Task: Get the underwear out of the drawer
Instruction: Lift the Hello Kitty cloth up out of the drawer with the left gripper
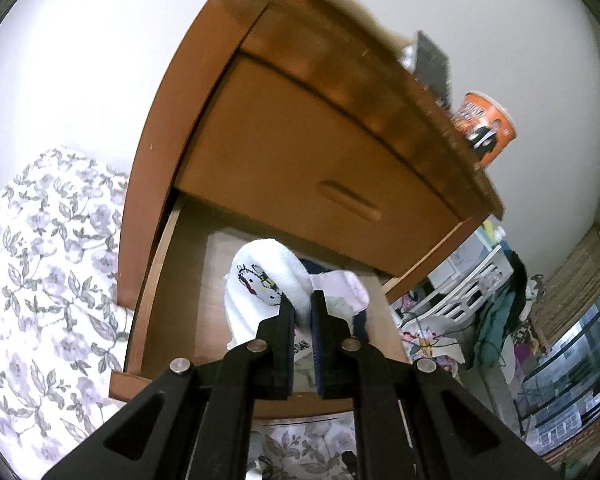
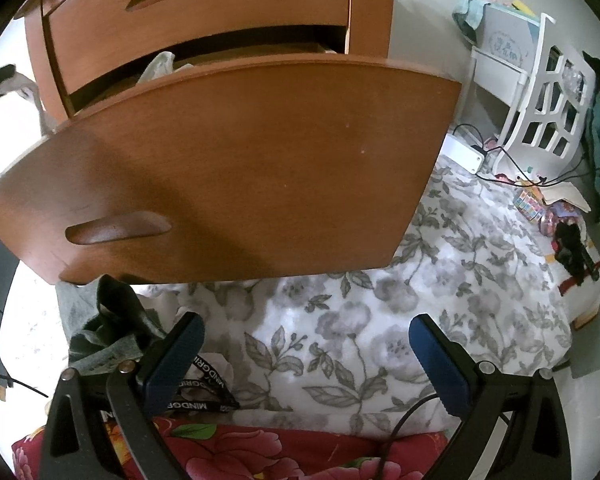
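Inside the open drawer [image 1: 168,280], your left gripper [image 1: 303,304] pinched the white underwear [image 1: 260,280], seemingly already gripped; your right gripper [image 2: 304,344] hung spread outside.

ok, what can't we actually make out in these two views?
- Left wrist: the left gripper looks closed on the white garment, but its fingers cover the contact. The dark clothes behind are mostly hidden.
- Left wrist: dresser top is motion-blurred.
- Right wrist: drawer front blocks the inside; only a scrap of cloth shows.
- Right gripper open, empty.
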The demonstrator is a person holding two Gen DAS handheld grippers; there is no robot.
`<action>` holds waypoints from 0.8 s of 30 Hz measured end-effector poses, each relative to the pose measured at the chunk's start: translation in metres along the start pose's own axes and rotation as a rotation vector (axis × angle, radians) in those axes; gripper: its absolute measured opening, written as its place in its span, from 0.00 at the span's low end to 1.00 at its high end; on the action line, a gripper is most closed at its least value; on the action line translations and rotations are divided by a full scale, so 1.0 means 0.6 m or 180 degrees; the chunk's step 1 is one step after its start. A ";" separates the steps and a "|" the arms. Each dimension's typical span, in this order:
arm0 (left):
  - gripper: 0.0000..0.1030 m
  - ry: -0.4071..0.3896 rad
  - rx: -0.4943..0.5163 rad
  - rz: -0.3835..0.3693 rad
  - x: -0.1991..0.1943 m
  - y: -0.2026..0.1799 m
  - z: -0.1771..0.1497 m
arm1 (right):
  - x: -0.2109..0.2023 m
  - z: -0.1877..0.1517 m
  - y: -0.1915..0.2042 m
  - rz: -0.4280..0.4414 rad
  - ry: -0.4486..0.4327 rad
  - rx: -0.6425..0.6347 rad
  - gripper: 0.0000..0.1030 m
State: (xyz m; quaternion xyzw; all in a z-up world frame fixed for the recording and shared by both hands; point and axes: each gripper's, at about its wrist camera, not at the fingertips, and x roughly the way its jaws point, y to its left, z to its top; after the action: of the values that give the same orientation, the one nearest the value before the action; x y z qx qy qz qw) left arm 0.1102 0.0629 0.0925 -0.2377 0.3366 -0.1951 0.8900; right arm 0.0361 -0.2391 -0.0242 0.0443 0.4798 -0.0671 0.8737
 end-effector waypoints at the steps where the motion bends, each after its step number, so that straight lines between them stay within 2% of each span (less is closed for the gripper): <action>1: 0.07 -0.0027 0.0022 -0.0012 -0.005 -0.005 0.001 | -0.001 0.000 0.000 -0.0005 -0.0009 -0.0002 1.00; 12: 0.07 -0.0407 0.0233 -0.0144 -0.117 -0.046 0.013 | -0.013 -0.002 0.003 -0.0051 -0.0114 -0.0028 1.00; 24: 0.07 -0.0629 0.0377 -0.0198 -0.202 -0.079 0.005 | -0.026 -0.005 0.008 -0.0095 -0.0241 -0.0065 1.00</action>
State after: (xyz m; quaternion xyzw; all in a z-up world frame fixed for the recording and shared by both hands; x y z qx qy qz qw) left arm 0.0188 0.0867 0.1823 -0.2131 0.2275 -0.2178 0.9249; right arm 0.0261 -0.2330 -0.0126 0.0256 0.4476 -0.0770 0.8905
